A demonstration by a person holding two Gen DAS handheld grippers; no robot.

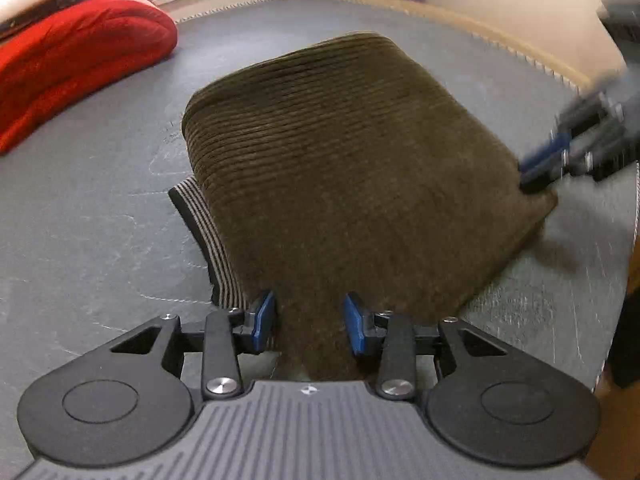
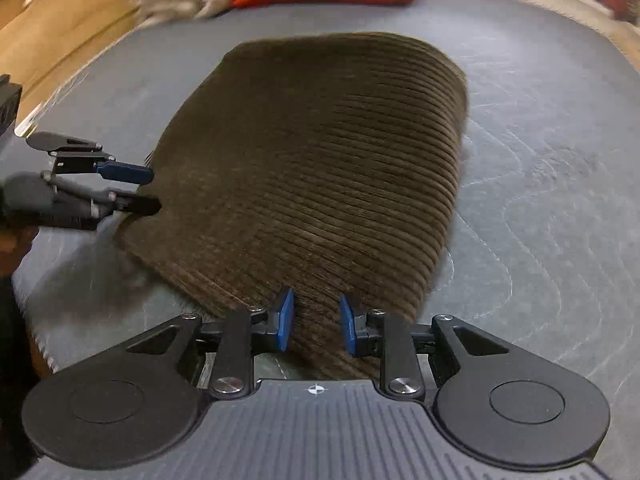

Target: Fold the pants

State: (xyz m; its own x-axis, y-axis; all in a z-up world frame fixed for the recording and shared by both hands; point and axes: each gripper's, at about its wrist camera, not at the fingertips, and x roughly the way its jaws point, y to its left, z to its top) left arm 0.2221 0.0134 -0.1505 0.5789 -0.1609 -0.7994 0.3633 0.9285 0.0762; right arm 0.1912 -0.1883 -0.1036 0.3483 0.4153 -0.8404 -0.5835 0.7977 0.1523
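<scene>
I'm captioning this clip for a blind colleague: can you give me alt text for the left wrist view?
Folded brown corduroy pants lie on a grey table, their near edge between the parted blue jaws of the left gripper. The blurred right gripper meets the fold's right corner, a striped waistband peeks out at the left, and a red garment lies behind.

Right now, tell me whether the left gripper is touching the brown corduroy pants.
Touching: the left wrist view shows the left gripper with the pants bunched between its pads.
</scene>
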